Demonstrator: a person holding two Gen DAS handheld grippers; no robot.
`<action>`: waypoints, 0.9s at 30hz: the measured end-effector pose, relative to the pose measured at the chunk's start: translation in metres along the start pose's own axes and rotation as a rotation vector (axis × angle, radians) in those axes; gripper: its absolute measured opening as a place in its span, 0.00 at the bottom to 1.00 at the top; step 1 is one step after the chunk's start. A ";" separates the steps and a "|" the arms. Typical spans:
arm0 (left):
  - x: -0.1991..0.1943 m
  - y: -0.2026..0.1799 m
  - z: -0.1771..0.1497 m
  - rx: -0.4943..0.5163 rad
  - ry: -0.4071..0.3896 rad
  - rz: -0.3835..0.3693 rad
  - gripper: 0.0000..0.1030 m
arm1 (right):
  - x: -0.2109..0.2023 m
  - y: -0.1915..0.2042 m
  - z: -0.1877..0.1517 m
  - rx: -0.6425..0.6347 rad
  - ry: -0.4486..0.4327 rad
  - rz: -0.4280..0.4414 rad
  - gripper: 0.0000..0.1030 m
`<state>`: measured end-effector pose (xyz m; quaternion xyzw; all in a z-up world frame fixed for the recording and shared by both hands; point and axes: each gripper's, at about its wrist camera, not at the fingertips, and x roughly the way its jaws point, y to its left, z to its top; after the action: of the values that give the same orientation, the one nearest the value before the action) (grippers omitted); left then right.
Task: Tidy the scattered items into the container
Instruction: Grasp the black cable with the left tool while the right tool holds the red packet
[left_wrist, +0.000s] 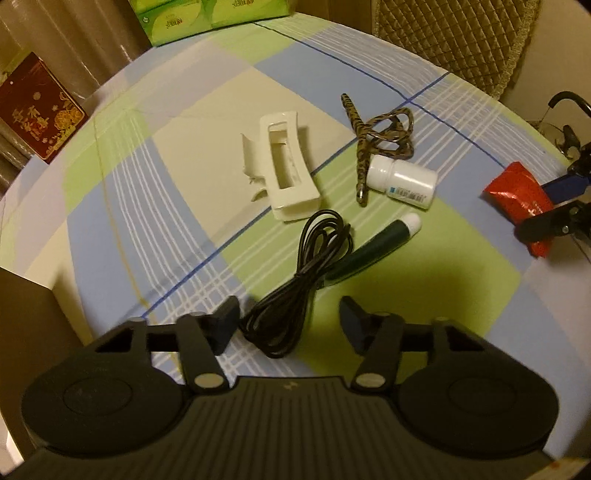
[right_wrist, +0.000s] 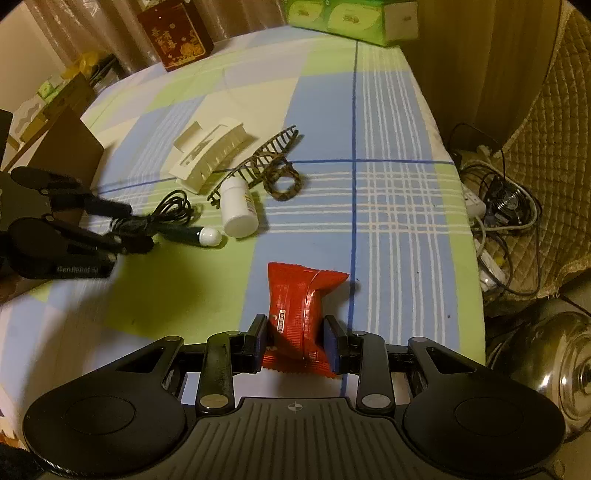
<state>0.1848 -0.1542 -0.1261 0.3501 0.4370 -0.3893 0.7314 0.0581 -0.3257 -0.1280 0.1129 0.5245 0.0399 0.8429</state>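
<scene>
Meanwhile, right gripper (right_wrist: 294, 341) tight on red packet (right_wrist: 301, 306), left gripper (left_wrist: 290, 319) seemingly loose around black cable (left_wrist: 295, 280).

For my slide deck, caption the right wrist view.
Right gripper pinches a red snack packet on the checked tablecloth.

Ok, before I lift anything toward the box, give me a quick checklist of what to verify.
1. Right gripper has its jaws pinching the red foil packet: ok.
2. Left gripper has its jaws gripping the black coiled cable: not ok, the cable lies between them unpressed.
3. Cable free of the dark green tube with white cap: not ok, they touch.
4. Brown cardboard box has a clear opening: cannot tell.
</scene>
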 end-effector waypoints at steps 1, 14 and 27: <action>0.000 0.001 0.000 -0.013 0.005 -0.013 0.30 | -0.001 0.000 -0.001 0.002 -0.001 0.000 0.28; -0.033 -0.007 -0.057 -0.192 0.152 -0.060 0.21 | 0.002 0.008 -0.001 -0.065 0.001 -0.008 0.29; -0.031 -0.010 -0.058 -0.274 0.063 -0.091 0.38 | 0.012 0.019 0.002 -0.127 -0.031 -0.044 0.53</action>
<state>0.1450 -0.1012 -0.1207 0.2388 0.5240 -0.3476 0.7400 0.0658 -0.3048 -0.1333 0.0482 0.5101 0.0528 0.8571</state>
